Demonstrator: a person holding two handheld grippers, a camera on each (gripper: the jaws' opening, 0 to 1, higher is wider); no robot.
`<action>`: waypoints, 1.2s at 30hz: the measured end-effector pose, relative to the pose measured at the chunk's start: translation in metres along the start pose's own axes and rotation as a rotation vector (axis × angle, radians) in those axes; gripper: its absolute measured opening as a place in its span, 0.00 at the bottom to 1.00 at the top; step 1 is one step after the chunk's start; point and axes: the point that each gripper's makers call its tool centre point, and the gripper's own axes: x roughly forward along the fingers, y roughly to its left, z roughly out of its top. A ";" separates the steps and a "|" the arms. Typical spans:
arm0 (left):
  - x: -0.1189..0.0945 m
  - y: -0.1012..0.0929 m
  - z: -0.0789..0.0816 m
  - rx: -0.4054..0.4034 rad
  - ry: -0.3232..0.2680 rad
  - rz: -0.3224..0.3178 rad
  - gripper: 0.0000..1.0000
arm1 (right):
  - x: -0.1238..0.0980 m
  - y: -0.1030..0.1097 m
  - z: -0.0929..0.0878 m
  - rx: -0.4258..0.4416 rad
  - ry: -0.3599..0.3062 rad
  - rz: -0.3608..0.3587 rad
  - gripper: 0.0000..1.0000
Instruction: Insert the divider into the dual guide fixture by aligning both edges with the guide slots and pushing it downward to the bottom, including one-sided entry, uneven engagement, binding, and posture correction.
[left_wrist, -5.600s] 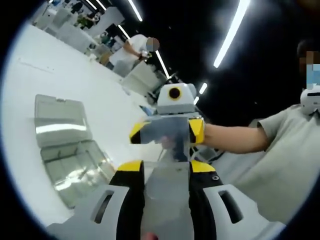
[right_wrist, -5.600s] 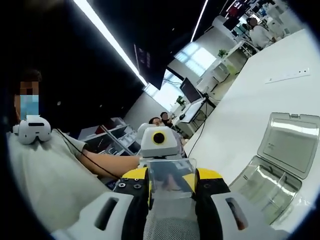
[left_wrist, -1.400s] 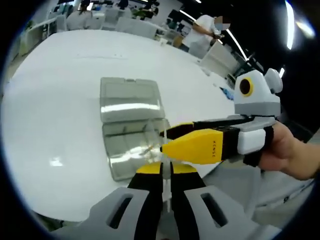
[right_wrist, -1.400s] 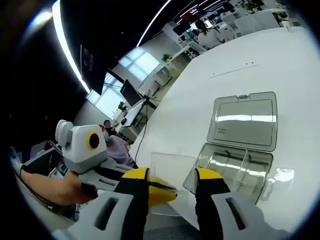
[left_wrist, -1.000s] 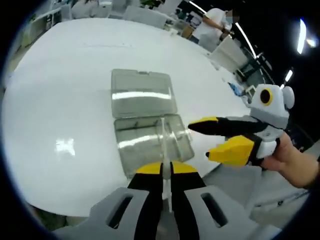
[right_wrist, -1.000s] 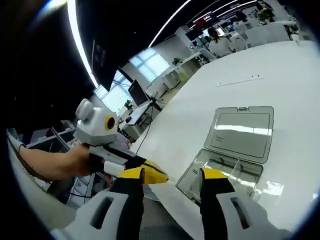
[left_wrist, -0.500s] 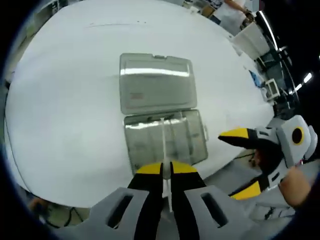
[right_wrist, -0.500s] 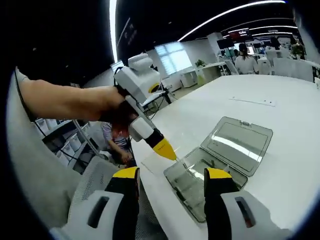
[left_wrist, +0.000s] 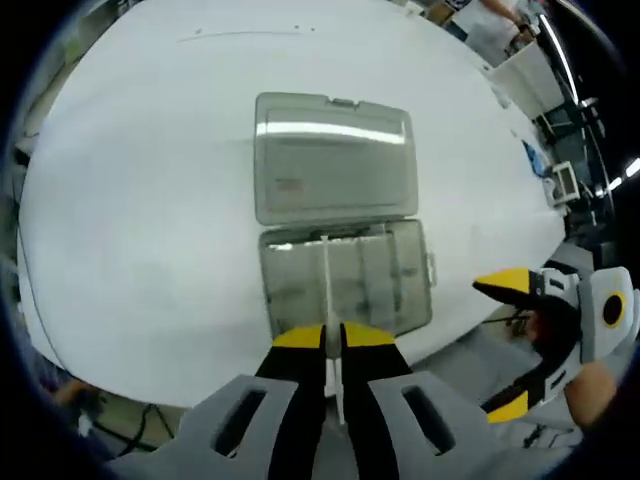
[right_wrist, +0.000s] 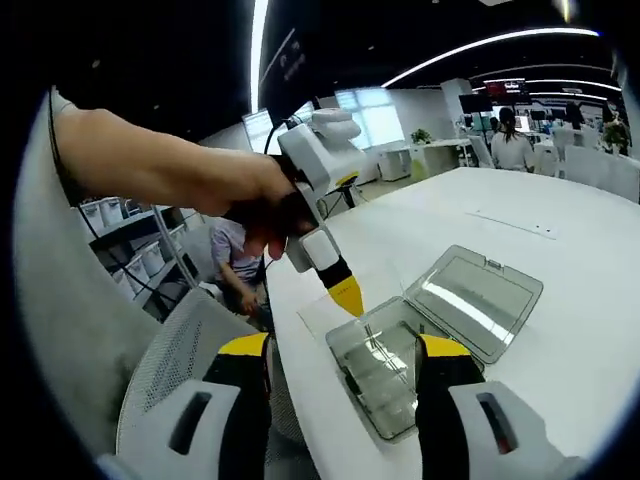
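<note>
The divider (left_wrist: 327, 290), a thin clear sheet seen edge-on, is pinched in the left gripper (left_wrist: 333, 338) over the open clear compartment box (left_wrist: 345, 285) near the white desk's (left_wrist: 150, 200) front edge; looks like it's hovering, hard to tell. In the right gripper view, the right gripper (right_wrist: 340, 352) gapes wide, holding nothing, with the box just beyond.

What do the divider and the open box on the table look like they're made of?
The divider, pinched edge-on in the left gripper, looks like clear rigid plastic: a thin pale line with the box showing through. The box and its flipped-open lid look like glossy translucent grey plastic, going by the ceiling-light streak on the lid. The table is smooth matte white, material unclear.
</note>
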 end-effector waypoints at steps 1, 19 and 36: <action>0.000 0.001 0.001 -0.002 -0.001 0.004 0.01 | 0.000 0.001 0.000 -0.019 0.007 0.004 0.56; 0.016 -0.004 0.005 -0.009 0.023 0.037 0.01 | -0.008 0.007 -0.008 -0.143 0.047 0.012 0.62; 0.029 -0.004 0.004 -0.015 0.044 0.070 0.01 | -0.008 0.006 -0.010 -0.164 0.042 0.016 0.64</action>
